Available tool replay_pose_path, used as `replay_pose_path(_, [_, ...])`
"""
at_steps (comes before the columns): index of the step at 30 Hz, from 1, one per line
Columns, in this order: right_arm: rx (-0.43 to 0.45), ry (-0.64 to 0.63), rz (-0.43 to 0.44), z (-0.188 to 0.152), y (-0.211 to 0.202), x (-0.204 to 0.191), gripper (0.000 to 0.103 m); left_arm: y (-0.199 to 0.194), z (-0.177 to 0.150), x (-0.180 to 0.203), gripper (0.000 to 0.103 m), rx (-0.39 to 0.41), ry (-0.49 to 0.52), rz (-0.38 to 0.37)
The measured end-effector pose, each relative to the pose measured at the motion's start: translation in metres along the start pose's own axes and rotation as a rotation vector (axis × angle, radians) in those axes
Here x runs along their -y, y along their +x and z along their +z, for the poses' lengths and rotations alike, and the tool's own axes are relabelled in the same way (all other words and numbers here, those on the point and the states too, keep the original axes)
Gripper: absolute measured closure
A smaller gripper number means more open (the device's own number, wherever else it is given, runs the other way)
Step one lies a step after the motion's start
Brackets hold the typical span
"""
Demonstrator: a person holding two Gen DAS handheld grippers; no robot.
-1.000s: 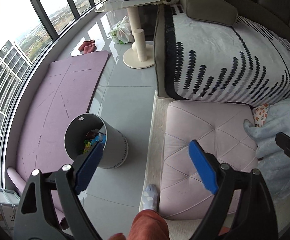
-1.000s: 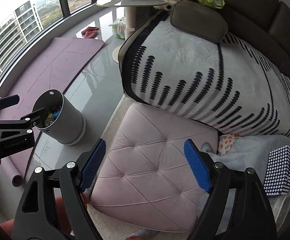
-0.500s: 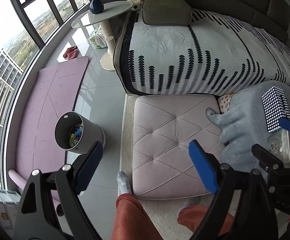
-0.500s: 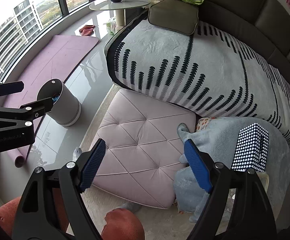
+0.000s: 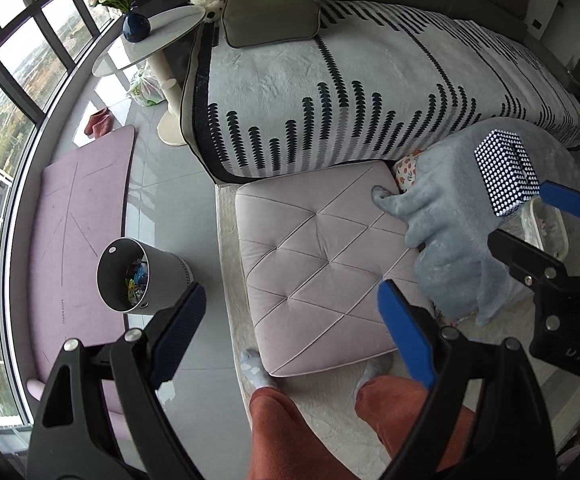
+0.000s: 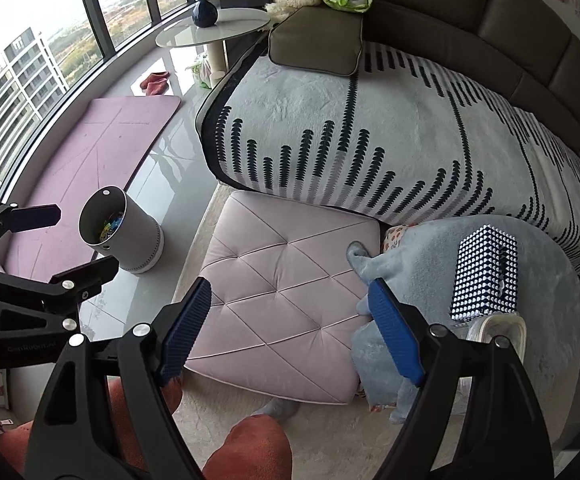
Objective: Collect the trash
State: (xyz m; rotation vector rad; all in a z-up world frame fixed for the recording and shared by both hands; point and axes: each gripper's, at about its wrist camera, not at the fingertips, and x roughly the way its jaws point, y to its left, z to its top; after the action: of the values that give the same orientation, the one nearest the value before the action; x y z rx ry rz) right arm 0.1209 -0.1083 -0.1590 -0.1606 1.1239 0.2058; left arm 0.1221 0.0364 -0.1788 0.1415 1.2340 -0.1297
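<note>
While both grippers hang wide and empty, the trash bin (image 5: 141, 276) stands part-filled.
Bin contents — colourful, indistinct; plastic container (image 6: 498, 330) half-hidden behind the right gripper (image 6: 290, 328); left gripper (image 5: 294, 334).

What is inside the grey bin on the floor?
The trash bin holds a small heap of colourful scraps, blue, green and yellow, low down. Its wall hides the bottom, so the items cannot be identified.

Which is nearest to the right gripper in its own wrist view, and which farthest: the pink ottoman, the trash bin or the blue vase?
From the right gripper:
1. Ottoman, directly beneath the fingers.
2. Trash bin, on the floor to the left.
3. Vase, on the round table by the far window.
</note>
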Motion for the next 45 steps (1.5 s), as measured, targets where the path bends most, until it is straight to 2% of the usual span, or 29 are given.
replay_pose_path(4, [0.002,0.012,-0.005,0.003,-0.011,-0.005,0.025,-0.009,0.005,0.005,0.016,0.008,0.077,0.007])
replay_pose_path(9, [-0.002,0.022,-0.014,0.007,-0.021,-0.009,0.025,-0.012,0.013,0.002,0.016,0.008,0.101,-0.018])
replay_pose_path(12, [-0.003,0.026,-0.02,0.008,-0.025,-0.01,0.025,-0.018,0.017,0.003,0.016,0.036,0.136,0.016])
replay_pose_path(17, [0.005,0.018,-0.033,0.012,-0.029,-0.012,0.025,-0.024,0.021,-0.001,0.016,0.033,0.136,-0.017])
replay_pose_path(22, [0.019,0.019,-0.039,0.016,-0.034,-0.014,0.025,-0.029,0.019,-0.002,0.016,0.038,0.157,-0.015])
replay_pose_path(45, [0.033,0.025,-0.052,0.017,-0.043,-0.021,0.025,-0.035,0.017,-0.011,0.016,0.048,0.136,-0.032])
